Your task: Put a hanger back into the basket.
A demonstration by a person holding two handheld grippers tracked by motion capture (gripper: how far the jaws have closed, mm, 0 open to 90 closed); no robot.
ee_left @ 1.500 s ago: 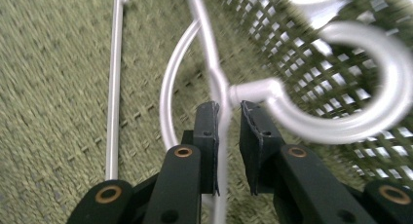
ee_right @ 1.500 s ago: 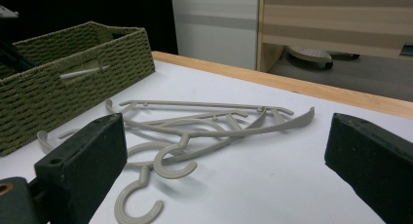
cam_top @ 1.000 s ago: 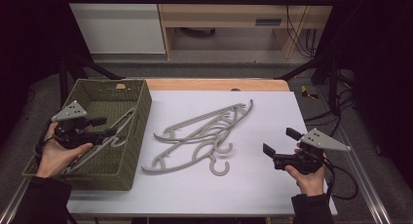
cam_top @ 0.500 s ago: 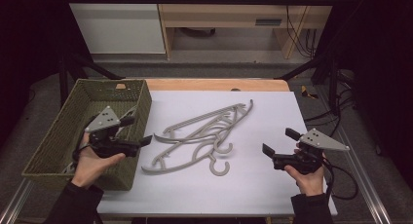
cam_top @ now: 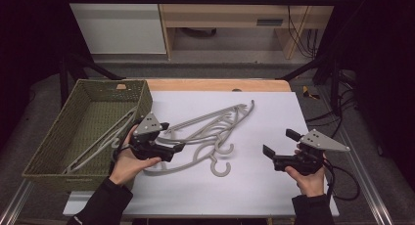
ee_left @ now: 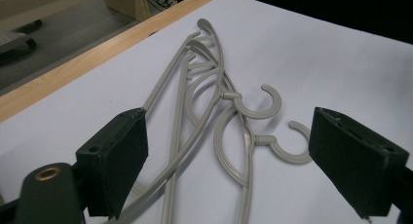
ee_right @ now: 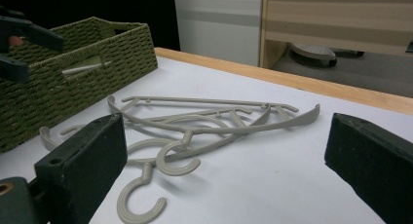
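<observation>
Dark surroundings frame a white-topped table point(cam_top: 254, 186) with a pale wooden strip along its far edge, and beyond it stand light cabinet fronts on a grey floor. At the left of the table sits a rectangular olive-green woven basket point(cam_top: 49, 151), and inside it lies one grey plastic coat hanger point(cam_top: 105, 139), stretched slantwise along the basket's floor. Just to the right of the basket, the left hand-held gripper point(cam_top: 178, 147) is held low over the near end of a pile of grey plastic coat hangers point(cam_top: 210, 129) lying tangled on the table's middle. Its jaws have just been opening and now stand released; in the left gripper view its two black pads point(ee_left: 119, 156) are spread wide with the pile's arms running between them, neither pad pressing on anything. The pile's curved hooks point toward the person, and its long arms fan away toward the far right. Well apart from the pile, at the table's right, the right hand-held gripper point(cam_top: 268, 151) is also released, its jaws wide and empty, aimed leftward at the pile.
</observation>
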